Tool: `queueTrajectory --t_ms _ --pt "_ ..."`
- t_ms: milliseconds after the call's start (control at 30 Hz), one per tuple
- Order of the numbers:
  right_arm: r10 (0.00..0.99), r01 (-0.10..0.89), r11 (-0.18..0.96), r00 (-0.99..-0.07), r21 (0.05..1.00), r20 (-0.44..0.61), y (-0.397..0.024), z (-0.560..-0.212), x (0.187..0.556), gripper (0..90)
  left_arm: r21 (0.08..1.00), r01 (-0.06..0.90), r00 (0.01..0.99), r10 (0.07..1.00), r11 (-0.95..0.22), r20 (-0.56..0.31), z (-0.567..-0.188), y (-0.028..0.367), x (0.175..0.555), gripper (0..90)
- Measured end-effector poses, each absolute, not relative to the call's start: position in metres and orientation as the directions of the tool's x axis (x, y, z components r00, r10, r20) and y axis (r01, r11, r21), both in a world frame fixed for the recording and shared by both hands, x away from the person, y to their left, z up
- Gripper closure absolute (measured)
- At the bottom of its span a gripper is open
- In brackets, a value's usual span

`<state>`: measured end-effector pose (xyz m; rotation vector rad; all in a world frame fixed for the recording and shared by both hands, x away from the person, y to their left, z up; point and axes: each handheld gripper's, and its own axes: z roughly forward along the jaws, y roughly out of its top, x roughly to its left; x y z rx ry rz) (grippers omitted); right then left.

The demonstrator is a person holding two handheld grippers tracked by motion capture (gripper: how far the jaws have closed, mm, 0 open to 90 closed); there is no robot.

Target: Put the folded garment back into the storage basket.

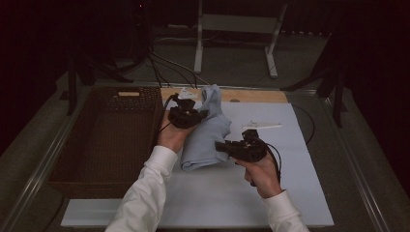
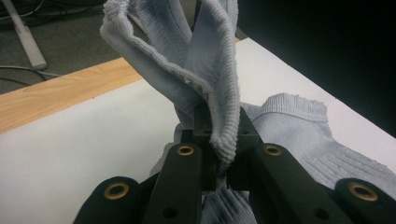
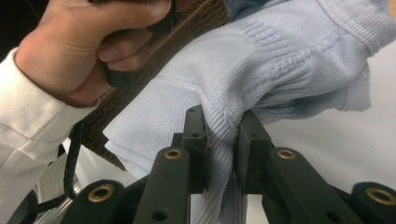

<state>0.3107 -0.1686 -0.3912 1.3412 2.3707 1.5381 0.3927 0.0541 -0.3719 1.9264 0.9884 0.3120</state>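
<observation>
Knitwear first: from the high view, your light blue sweater [image 1: 205, 130] lies folded on the white table [image 1: 290, 193] beside the wicker basket [image 1: 104, 140]. Your left gripper [image 2: 219, 154] has its jaws clenched on a ribbed edge. Your right gripper [image 3: 223, 140] pinches another fold.

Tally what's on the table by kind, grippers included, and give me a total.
Light blue knit garment: 1, clamped by both grippers
Brown wicker basket: 1
Small white item, too small to identify: 1
Grippers: 2, left gripper and right gripper
Total: 5
</observation>
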Motion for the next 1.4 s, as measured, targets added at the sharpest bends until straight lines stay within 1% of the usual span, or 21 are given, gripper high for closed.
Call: queueTrajectory --t_ms 900,1167,1400 --pt "0.648 0.644 0.14 -0.634 0.752 0.422 -0.157 -0.388 0.317 77.3 0.824 0.507 0.637 0.754 -0.253 -0.16 -0.364 0.061 0.394 85.7" --pt "0.642 0.633 0.143 -0.644 0.761 0.416 -0.15 -0.38 0.319 77.3 0.827 0.501 0.637 0.756 -0.254 -0.153 -0.359 0.064 0.395 85.8" --pt "0.636 0.636 0.136 -0.643 0.759 0.426 -0.144 -0.382 0.321 77.3 0.829 0.499 0.631 0.762 -0.254 -0.146 -0.356 0.069 0.395 85.8"
